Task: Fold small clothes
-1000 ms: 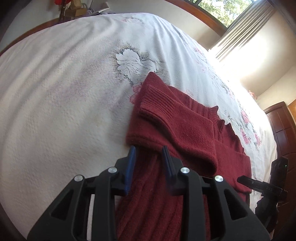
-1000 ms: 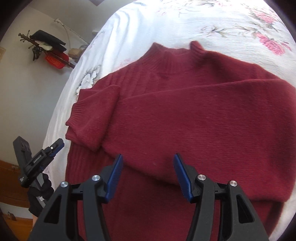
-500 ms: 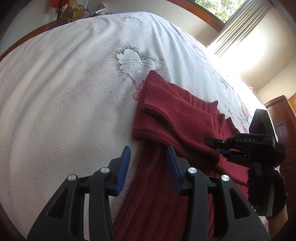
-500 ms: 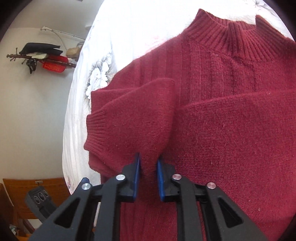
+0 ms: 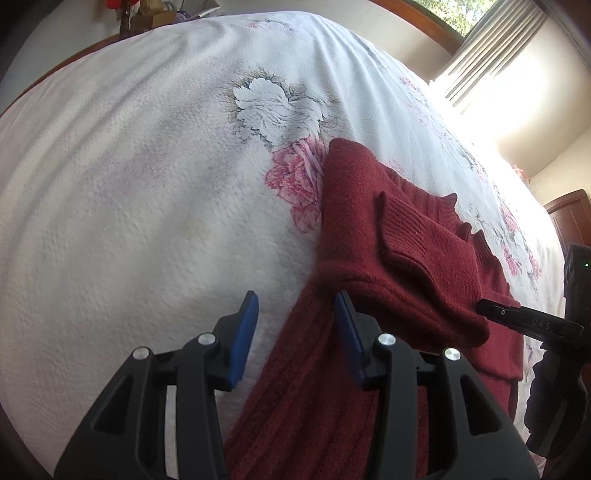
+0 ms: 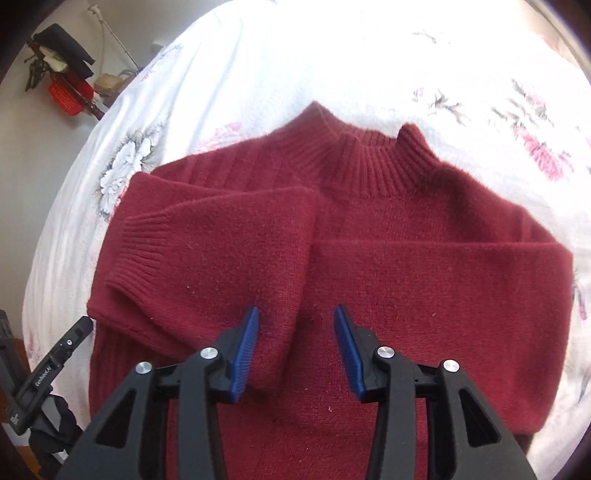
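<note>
A dark red knitted sweater (image 6: 406, 280) lies flat on the bed with both sleeves folded across its chest. The ribbed cuff (image 6: 140, 243) of one sleeve points left. My right gripper (image 6: 295, 332) hovers open just above the folded sleeve's lower edge, holding nothing. In the left wrist view the sweater (image 5: 388, 258) runs along the right side, and my left gripper (image 5: 295, 321) stands open over its left edge, straddling the fabric's border without gripping it. The right gripper (image 5: 535, 325) shows at the far right of that view.
A white bedspread with flower prints (image 5: 147, 184) covers the bed around the sweater. A wooden headboard (image 5: 424, 22) and a curtained window (image 5: 498, 48) stand behind. A wall rack with a red basket (image 6: 66, 92) hangs at the left.
My right gripper let go of the folded sleeve, opened and backed away. The sleeve now lies doubled back with its cuff pointing left. My left gripper shifted slightly left.
</note>
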The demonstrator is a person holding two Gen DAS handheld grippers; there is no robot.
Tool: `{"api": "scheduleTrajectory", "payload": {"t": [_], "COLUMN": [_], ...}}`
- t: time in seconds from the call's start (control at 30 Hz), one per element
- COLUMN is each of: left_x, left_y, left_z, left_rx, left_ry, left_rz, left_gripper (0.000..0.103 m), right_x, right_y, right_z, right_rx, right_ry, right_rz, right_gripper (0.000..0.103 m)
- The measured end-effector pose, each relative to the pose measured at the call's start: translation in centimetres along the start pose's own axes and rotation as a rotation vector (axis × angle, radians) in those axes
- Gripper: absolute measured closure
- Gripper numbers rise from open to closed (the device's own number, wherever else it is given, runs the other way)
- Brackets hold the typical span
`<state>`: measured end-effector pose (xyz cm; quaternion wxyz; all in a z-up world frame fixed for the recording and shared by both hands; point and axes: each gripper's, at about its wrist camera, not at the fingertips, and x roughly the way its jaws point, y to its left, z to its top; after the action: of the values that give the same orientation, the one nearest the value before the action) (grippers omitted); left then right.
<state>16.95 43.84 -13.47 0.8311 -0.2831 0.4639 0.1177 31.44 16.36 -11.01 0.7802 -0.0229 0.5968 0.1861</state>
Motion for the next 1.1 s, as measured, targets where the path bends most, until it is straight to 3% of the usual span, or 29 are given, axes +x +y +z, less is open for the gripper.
{"api": "scheduleTrajectory", "payload": {"t": [0.1, 0.2, 0.37, 0.5, 0.53, 0.57, 0.67, 0.93, 1.1], "left_x": [-0.7, -1.4, -2.0, -1.9, -1.7, -1.5, -1.3, -1.2, -1.6], "left_y": [0.4, 0.7, 0.6, 0.7, 0.8, 1.0, 1.1, 0.1, -1.9], "left_z": [-0.2, -0.5, -1.7, -2.8, -3.0, -3.1, -3.4, -2.9, -2.5], "left_rx": [0.005, 0.002, 0.041, 0.055, 0.05, 0.045, 0.041, 0.062, 0.104], "left_ry": [-0.014, -0.019, -0.013, -0.002, 0.005, 0.01, 0.015, 0.008, -0.03], "left_rz": [0.016, 0.016, 0.03, 0.034, 0.033, 0.032, 0.037, 0.04, 0.048], "left_gripper": [0.059, 0.057, 0.054, 0.053, 0.053, 0.053, 0.053, 0.053, 0.053], "right_x": [-1.8, -1.4, 1.6, 4.3, 5.0, 5.4, 5.2, -2.4, -5.5], "right_y": [3.5, 7.8, 13.3, 14.6, 14.6, 14.4, 13.3, 4.6, -2.7], "right_z": [0.3, 0.3, 0.7, 0.9, 0.9, 0.9, 1.2, 2.0, 0.4], "right_rx": [-0.11, -0.224, -0.314, -0.33, -0.339, -0.347, -0.34, -0.098, 0.023], "right_ry": [-0.059, -0.026, 0.037, 0.095, 0.116, 0.123, 0.11, -0.037, -0.115], "right_rz": [0.02, 0.072, 0.053, -0.01, -0.031, -0.063, -0.061, 0.18, 0.204], "right_gripper": [0.058, 0.046, 0.046, 0.046, 0.052, 0.069, 0.094, 0.095, 0.095]}}
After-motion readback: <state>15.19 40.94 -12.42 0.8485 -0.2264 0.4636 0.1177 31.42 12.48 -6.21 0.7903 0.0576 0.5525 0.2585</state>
